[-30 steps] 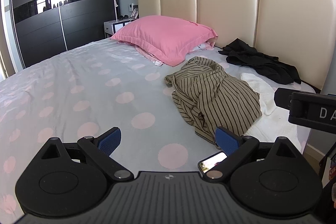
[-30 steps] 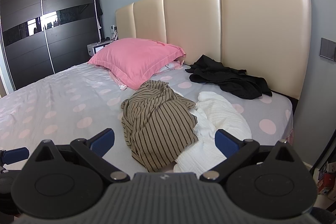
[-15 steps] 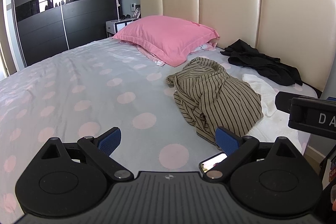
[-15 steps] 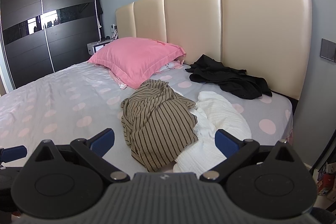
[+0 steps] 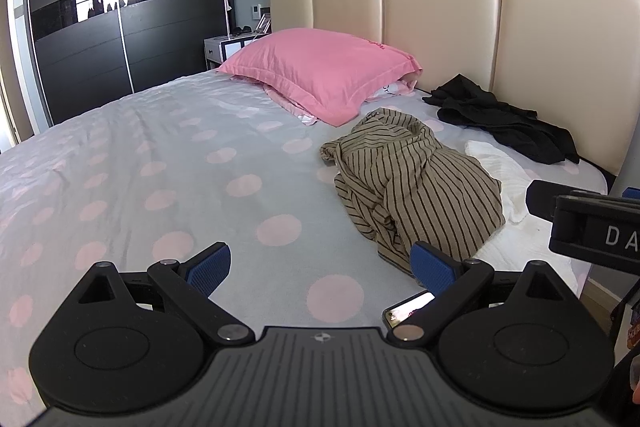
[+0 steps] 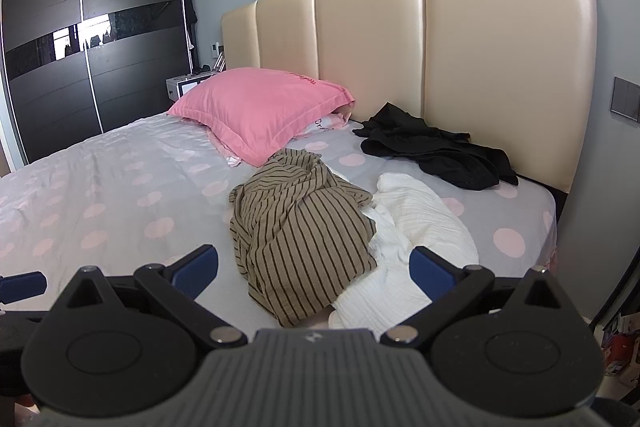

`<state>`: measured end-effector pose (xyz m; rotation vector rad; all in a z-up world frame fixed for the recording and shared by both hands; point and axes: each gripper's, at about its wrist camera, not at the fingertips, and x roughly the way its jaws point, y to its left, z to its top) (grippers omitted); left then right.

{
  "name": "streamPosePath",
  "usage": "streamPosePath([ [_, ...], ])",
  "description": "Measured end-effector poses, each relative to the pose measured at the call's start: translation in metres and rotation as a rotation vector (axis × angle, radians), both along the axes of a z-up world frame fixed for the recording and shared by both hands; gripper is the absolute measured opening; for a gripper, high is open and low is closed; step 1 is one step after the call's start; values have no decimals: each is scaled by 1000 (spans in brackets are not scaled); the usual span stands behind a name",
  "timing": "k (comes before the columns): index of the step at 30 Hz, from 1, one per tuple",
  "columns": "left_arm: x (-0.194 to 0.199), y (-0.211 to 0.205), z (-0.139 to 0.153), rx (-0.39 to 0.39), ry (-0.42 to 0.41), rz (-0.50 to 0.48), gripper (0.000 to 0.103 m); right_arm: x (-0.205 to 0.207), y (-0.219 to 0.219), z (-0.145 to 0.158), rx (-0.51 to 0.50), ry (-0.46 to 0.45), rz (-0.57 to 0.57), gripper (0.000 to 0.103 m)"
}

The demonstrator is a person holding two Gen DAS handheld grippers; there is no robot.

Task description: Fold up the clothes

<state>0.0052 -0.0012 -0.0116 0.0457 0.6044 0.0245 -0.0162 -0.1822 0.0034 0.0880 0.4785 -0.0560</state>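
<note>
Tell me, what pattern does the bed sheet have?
The bed sheet is pale grey with pink polka dots, clearest in the left wrist view.

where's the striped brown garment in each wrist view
Left wrist: the striped brown garment lies right of centre, crumpled, ahead of the right fingertip.
Right wrist: the same garment lies at centre, overlapping the white garment.
Shared landmark: the pink pillow just behind it.

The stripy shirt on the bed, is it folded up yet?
Not folded. The stripy shirt lies in a crumpled heap, bunched and wrinkled, partly over the white garment.
</note>
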Motion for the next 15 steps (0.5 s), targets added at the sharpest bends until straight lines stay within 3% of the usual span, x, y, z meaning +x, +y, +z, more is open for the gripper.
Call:
streamPosePath([
  [15,3,3,0,1,10,11,98,1,6,0,-27,5,13,102],
])
